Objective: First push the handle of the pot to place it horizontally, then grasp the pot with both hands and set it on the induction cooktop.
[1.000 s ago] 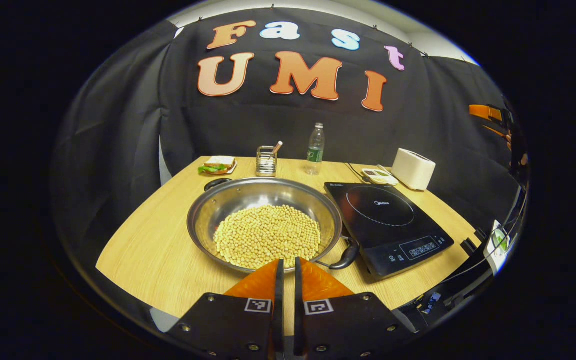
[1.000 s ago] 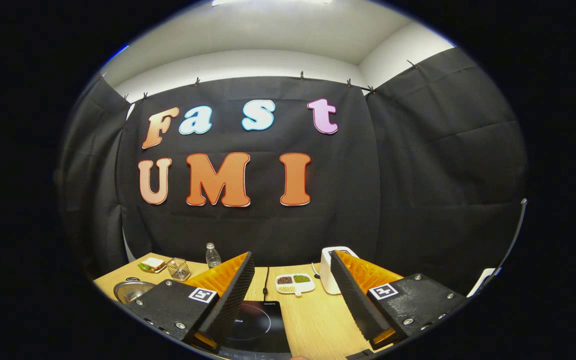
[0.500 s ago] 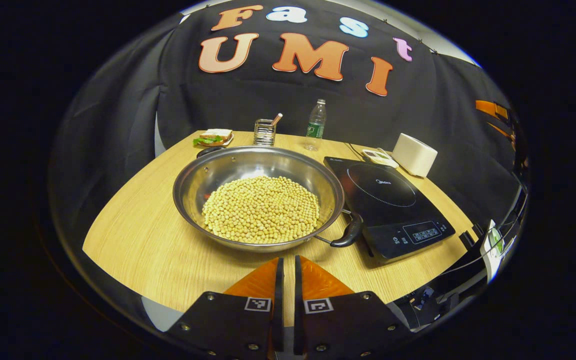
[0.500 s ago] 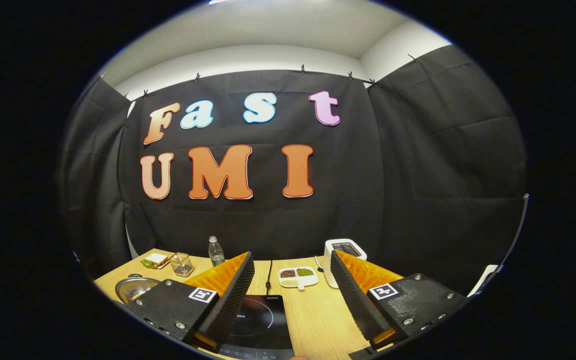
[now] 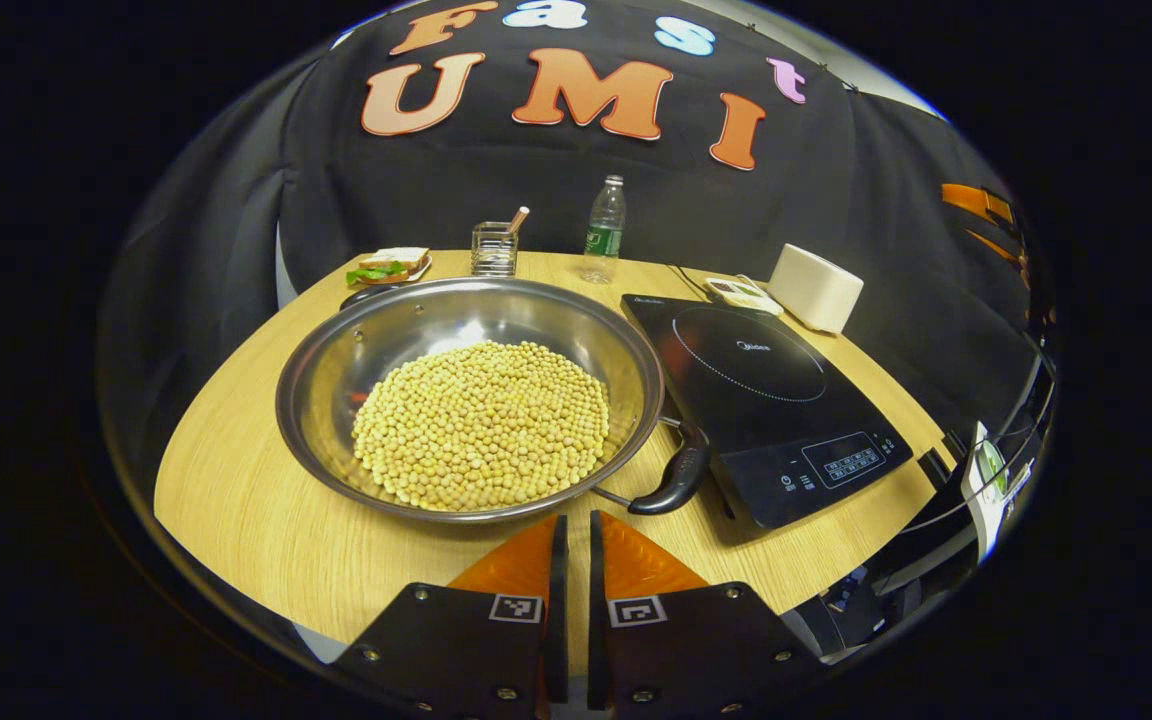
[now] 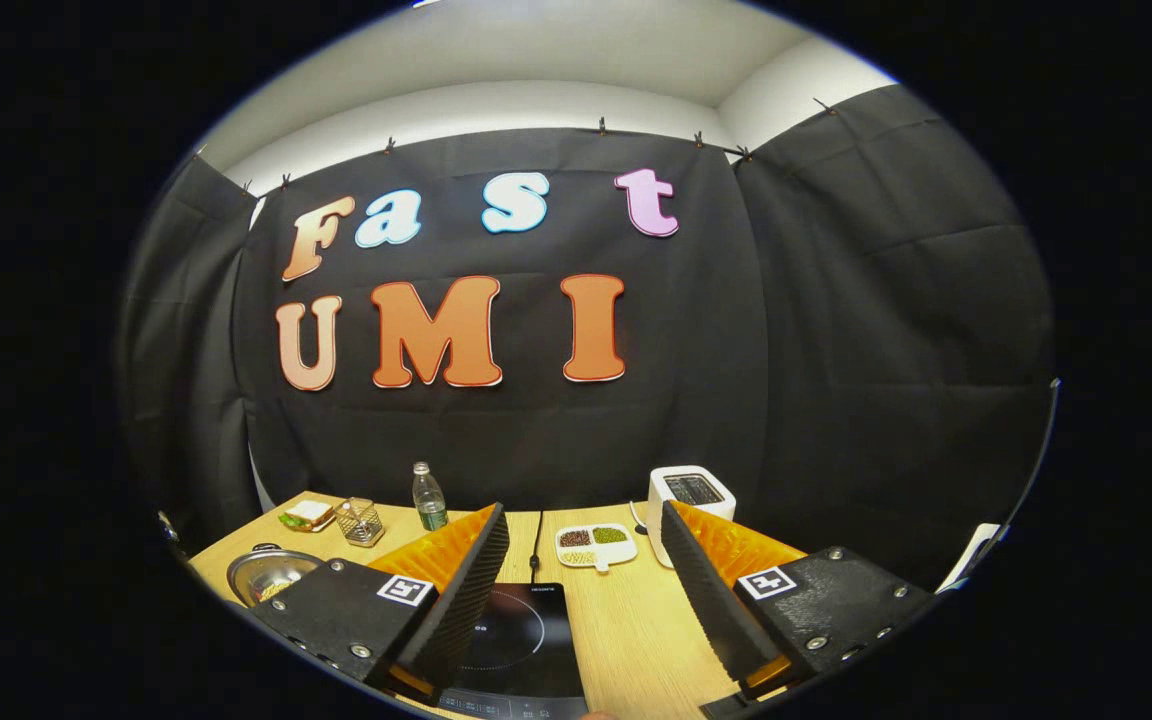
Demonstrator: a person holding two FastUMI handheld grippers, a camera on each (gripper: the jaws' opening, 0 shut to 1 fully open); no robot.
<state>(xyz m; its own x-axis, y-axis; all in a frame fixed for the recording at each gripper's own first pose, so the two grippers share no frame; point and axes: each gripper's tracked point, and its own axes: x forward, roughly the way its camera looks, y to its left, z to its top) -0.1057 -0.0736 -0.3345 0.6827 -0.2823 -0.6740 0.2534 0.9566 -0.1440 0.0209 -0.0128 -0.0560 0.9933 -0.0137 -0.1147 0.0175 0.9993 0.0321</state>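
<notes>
Left gripper (image 5: 572,530), fingers pressed together, sits near the wide steel pot of yellow beans (image 5: 466,395). Nudge the curved black handle (image 5: 671,480) sideways with closed tips, low along the counter (image 5: 266,520). Right gripper (image 6: 586,560) is spread above the flat black induction cooktop (image 6: 516,640).

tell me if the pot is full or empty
Partly full: a mound of pale round beans covers the bottom of the pot, with bare steel wall above it all around.

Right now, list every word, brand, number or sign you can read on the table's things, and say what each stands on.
No text reads clearly.
induction cooktop: a small logo inside the ring, too small to read.
control panel: symbols, blurred.
water bottle: green label, too small to read.
left gripper and right gripper: square code tags, no words.
</notes>
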